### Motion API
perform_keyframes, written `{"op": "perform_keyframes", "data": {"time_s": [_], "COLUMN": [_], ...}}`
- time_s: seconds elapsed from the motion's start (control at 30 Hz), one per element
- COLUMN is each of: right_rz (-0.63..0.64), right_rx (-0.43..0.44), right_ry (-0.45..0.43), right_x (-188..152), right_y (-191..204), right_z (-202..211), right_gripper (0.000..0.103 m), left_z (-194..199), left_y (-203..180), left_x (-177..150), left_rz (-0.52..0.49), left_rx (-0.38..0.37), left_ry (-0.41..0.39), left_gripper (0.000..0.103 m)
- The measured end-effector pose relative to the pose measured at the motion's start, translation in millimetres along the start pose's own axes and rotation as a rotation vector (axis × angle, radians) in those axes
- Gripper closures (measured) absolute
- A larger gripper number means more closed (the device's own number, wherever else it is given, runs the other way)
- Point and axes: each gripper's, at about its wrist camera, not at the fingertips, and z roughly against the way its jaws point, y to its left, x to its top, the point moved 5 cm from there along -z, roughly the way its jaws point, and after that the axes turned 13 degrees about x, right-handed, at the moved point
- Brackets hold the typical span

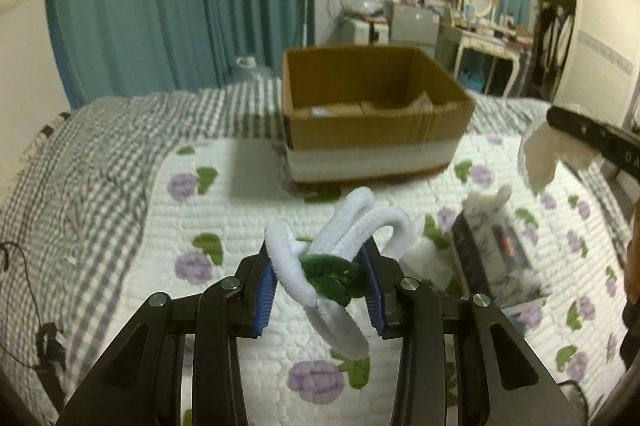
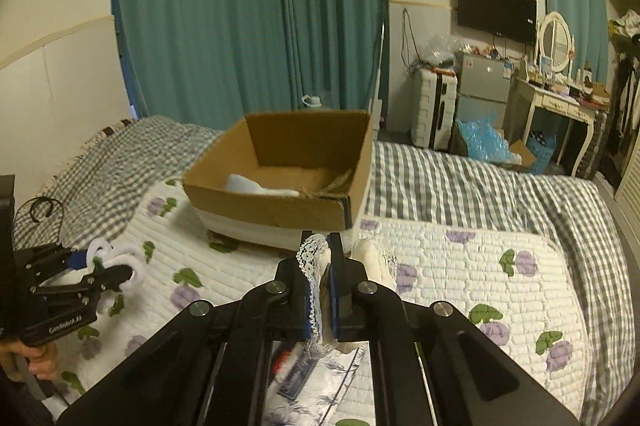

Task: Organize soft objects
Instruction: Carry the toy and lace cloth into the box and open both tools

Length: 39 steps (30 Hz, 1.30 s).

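left wrist view: the left claw (image 1: pixel 320 278) is closed partway on a white chenille flower (image 1: pixel 340 246) with a dark green middle, its blue pads pressing the looped stems from both sides, and the flower is lifted clear of the quilt (image 1: pixel 224 210) on the bed. ahead sits the open cardboard box (image 1: pixel 372 134), apparently the place for the soft things; from here only flat packing scraps show inside it. near the right edge the right claw (image 1: pixel 568 130) carries a pale cloth (image 1: pixel 540 158) in the air. a patterned tissue box (image 1: pixel 492 250) lies on the quilt just beside the flower, not yet handled.

right wrist view: the right claw (image 2: pixel 325 282) is clamped fully shut on the pale cloth (image 2: pixel 316 266), whose lace edge stands up between the pads. the cardboard box (image 2: pixel 280 202) is straight ahead and already has something white in it, so i judge the task underway. the left claw (image 2: pixel 100 266) with its flower (image 2: pixel 116 258) is at the left. both held items remain outside the box, and dropping them in looks like the next work.
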Motion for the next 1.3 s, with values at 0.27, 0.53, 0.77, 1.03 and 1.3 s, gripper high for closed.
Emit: {"op": "perform_keyframes", "data": {"time_s": [0.27,0.53,0.77,1.03,1.3], "right_rz": [0.055,0.110,0.148,0.178,0.214], "right_rx": [0.025,0.047,0.061,0.045,0.040], "right_ry": [-0.094,-0.171,-0.217,-0.274,-0.290], "right_x": [24,50,68,82,101], "right_y": [30,55,66,58,45], "right_z": [39,64,70,61,39], "right_gripper": [0.097,0.097,0.097,0.097,0.097], "left_z": [39,67,80,76,47], "left_y": [17,19,16,10,-5], "left_x": [26,50,81,120,141], "left_rz": [0.042,0.055,0.078,0.101,0.099], "left_rx": [0.007,0.016,-0.006,-0.009,0.005], "left_ry": [-0.113,-0.216,-0.280,-0.329,-0.340], "left_gripper": [0.066,0.066,0.066,0.066,0.066]}}
